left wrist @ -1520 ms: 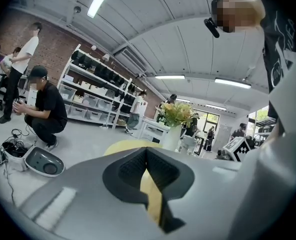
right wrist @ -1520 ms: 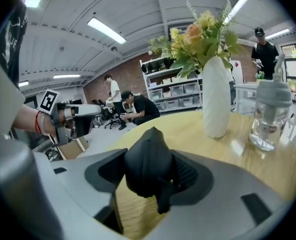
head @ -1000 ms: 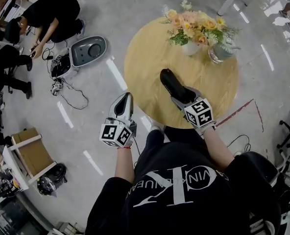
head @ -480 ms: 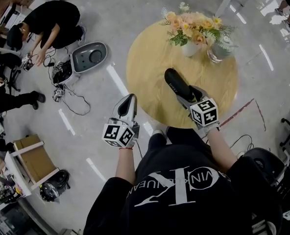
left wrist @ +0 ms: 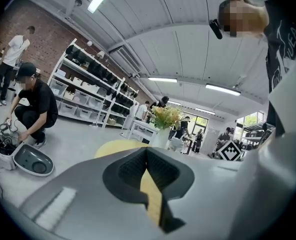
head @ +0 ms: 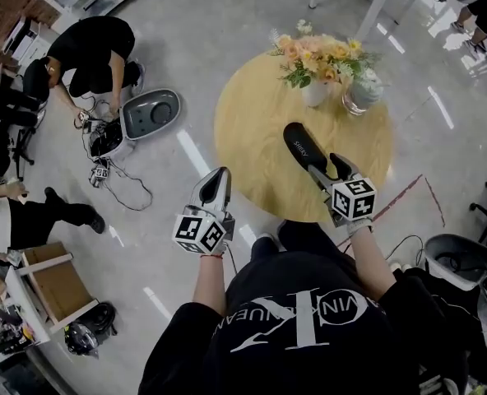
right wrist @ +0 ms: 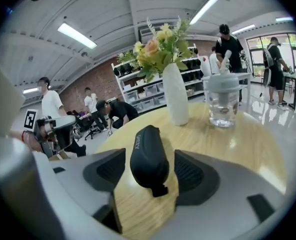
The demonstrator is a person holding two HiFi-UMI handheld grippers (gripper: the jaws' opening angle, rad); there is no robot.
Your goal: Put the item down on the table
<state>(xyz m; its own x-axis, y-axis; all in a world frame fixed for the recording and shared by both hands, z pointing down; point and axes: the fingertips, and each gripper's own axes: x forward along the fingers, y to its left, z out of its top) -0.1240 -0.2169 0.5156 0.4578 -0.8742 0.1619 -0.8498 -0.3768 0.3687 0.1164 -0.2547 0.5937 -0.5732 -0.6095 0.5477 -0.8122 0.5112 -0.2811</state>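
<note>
Nearest, the wearer's dark shirt fills the bottom of the head view and covers both forearms down to the marker cubes. The left gripper (head: 220, 172) is held off the near-left rim of the round wooden table (head: 252, 130), over bare floor. In its own view the left gripper (left wrist: 147, 153) has its ribbed pads pressed together with nothing between them; only a thin yellow strip of tabletop shows through the slot below.

The right gripper (head: 332, 166) reaches in over the table's near-right part. Its jaws stand spread. The black case (right wrist: 148, 154) lies lengthwise between them on the wood, with a clear gap of tabletop on each side, so neither pad touches it. Its small tab end is nearest the camera – the rest runs away from the right gripper (right wrist: 150, 175) toward the table's middle. From above, the black case (head: 303, 148) has its near end tucked under the jaws and cut off from sight; the pale print on its top is too small to read.

Farther on, well apart from the case, a white vase (right wrist: 175, 96) of flowers (head: 319, 54) stands by the far rim, with a lidded glass jar (right wrist: 223, 101) just to its right. Its contents cannot be told.
</note>
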